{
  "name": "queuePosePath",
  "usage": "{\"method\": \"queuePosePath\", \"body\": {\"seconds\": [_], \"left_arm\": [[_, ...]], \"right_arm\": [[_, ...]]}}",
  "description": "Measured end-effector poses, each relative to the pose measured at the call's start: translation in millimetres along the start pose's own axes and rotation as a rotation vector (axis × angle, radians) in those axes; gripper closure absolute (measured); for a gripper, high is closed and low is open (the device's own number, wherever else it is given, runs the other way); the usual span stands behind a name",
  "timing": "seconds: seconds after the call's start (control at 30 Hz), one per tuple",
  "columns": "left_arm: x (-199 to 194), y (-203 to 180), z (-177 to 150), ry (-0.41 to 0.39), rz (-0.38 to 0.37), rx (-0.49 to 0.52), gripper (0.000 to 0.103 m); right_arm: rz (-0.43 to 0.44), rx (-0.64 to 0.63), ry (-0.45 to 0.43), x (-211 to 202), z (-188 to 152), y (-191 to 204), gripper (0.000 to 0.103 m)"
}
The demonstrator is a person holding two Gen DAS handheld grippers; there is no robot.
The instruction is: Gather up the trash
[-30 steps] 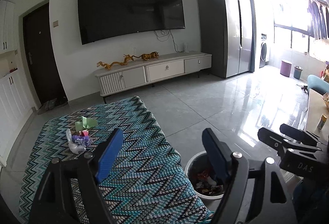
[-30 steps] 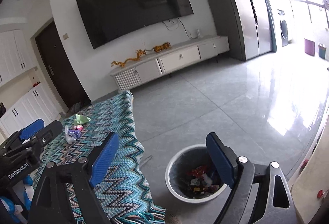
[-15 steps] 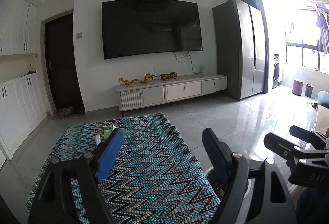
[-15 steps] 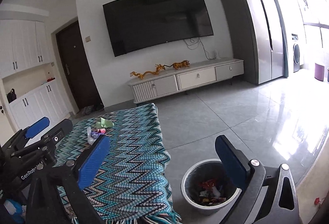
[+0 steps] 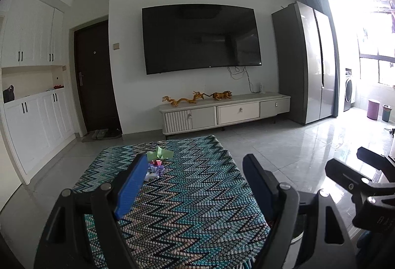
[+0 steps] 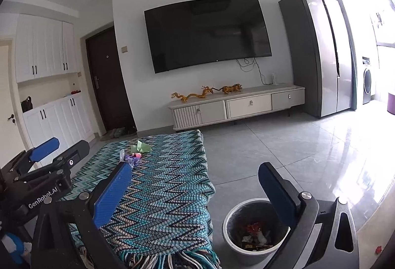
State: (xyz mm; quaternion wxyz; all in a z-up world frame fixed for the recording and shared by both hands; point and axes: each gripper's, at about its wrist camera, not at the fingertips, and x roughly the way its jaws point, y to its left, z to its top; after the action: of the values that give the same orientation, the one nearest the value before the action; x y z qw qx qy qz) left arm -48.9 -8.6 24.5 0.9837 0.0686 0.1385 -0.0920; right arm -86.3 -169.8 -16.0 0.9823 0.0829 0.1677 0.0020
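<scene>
— Trash [image 6: 134, 154], item one: a small heap of wrappers, green paper on top, purple and pink crumpled bits under it. Location: far left part of the zigzag blanket [image 6: 167, 185], well apart from both tools.

— And the tools?

— Left gripper [image 5: 192, 185]: jaws partly spread, nothing between them. Right gripper [image 6: 197, 191]: jaws at their widest, nothing between them either. Both point slightly downward across the blanket.

— So the step in hand?

— My guess: reaching out for the heap. To do it well, I'd bring one gripper forward until the pads straddle the pile, lower until the fingertips almost brush the weave, then close slowly. Those scraps look light and loose; a fast pinch could scatter them or snag the knit. Taking the green paper apart from the crumpled plastic may be safer than grabbing it all at once.

— Where does it go?

— Waste bin [image 6: 254, 229], on the floor just right of the blanket's fringed edge, already holding some wrappers. The carry is short.

— Surface and room, left to right?

— White cupboards [image 6: 47, 47], dark door [image 6: 108, 79], wall television [image 6: 207, 32], low white cabinet [image 6: 237, 106] bearing golden figurines, tall grey refrigerator [image 6: 318, 54], bright window area beyond. Floor: glossy grey tile [image 6: 284, 145], strongly reflective on the right. Blanket: knitted, teal chevrons, lying flat.
</scene>
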Motion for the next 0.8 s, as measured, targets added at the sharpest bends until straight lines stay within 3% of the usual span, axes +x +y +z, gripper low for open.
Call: {"method": "queuePosePath", "body": {"seconds": [0.5, 0.8], "left_arm": [[-8, -14, -8, -0.019, 0.043, 0.048, 0.025], [-2, -16, -12, 0.020, 0.039, 0.073, 0.025]], "right_arm": [[-0.054, 0.024, -0.093, -18, 5, -23, 0.000], [-0.044, 0.012, -0.082, -15, 3, -22, 0.000]]}}
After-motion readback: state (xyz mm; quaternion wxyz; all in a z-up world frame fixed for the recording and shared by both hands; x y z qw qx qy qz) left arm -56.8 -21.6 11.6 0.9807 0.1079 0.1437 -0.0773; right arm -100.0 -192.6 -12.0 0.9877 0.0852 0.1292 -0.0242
